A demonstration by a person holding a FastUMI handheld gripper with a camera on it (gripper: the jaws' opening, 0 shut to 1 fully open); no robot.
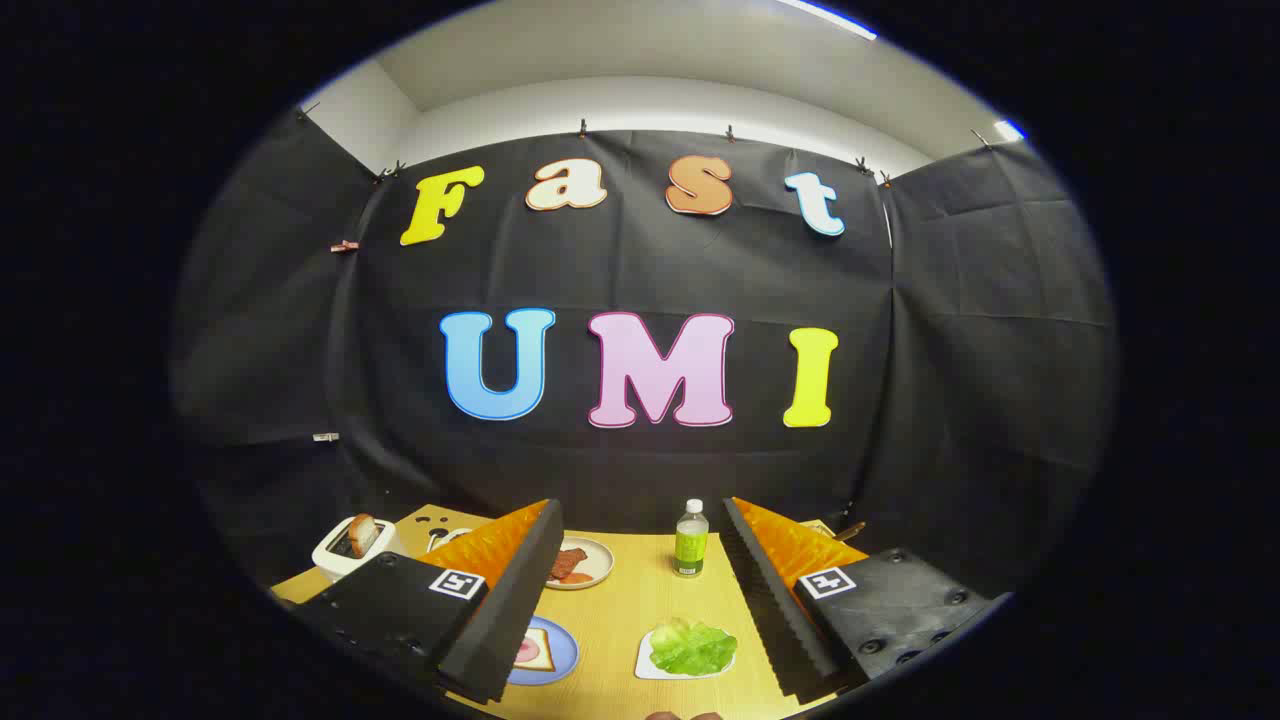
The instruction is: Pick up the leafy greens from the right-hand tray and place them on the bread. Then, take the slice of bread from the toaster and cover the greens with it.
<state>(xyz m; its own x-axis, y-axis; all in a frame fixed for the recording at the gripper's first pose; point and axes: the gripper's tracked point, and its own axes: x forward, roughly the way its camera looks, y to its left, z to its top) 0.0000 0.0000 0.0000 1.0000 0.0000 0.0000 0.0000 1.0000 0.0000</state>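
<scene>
Tongs (640, 600) held above the near end of the wooden worktop (630, 610), fingers spread wide with nothing between them. The ridged inner face of each finger is visible; each finger's mount carries a square marker tag.

Landmark for positions: the white tray (648, 662) holding the leafy greens (692, 647).

- Leafy greens: a bright green, crinkled bunch lying flat on the white tray and covering most of it. The tray sits on the worktop in the gap between the fingers, closer to the right finger, and touches neither.
- Blue plate (560, 655): left of the greens tray, partly hidden behind the left finger. On it lies a slice of bread (535, 650) with something pink on top. The plate and the tray stand apart, with bare worktop between them.
- Round pale plate (590, 562): beyond the greens tray and to its left, further along the worktop. It carries reddish strips of food, probably bacon; I cannot tell for certain.
- Clear bottle (690, 538): straight beyond the greens tray, standing upright, white cap, green label.
- White toaster (352, 548): far left of the greens tray, past the left finger, near the worktop's left edge. A browned slice of toast (362, 533) stands up out of its slot.

Black cloth wall closes off the worktop's far end behind the bottle.
</scene>
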